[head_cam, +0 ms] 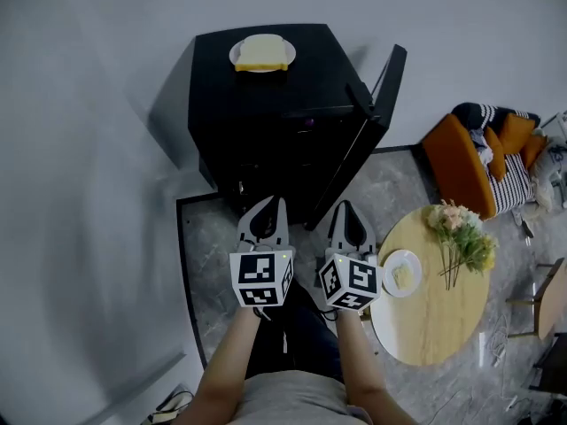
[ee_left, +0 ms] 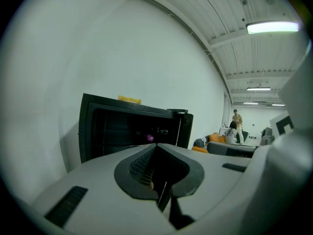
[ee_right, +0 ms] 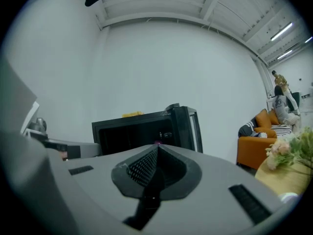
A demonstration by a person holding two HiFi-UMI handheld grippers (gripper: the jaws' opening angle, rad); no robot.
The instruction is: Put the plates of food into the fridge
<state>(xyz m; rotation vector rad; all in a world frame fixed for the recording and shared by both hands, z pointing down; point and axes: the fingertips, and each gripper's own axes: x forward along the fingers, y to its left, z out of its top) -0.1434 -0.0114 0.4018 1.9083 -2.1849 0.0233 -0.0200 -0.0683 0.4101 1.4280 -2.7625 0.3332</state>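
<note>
Jaws of the left gripper [head_cam: 280,204] and right gripper [head_cam: 345,207] are pressed together on nothing, before the black rectangular fridge [head_cam: 266,118], its door open. One white round plate [head_cam: 236,57] of bread sits on top; a second white food plate [head_cam: 391,262] rests on the round wooden table [head_cam: 443,326].

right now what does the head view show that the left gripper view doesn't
Only the head view: the round table with a small plate of food and flowers on it.
Only the left gripper view: the ceiling lights and two people far back in the room.
Both: the black fridge with its door open, the yellow food on top of it, the orange sofa, and the left tool, shut and empty.
</note>
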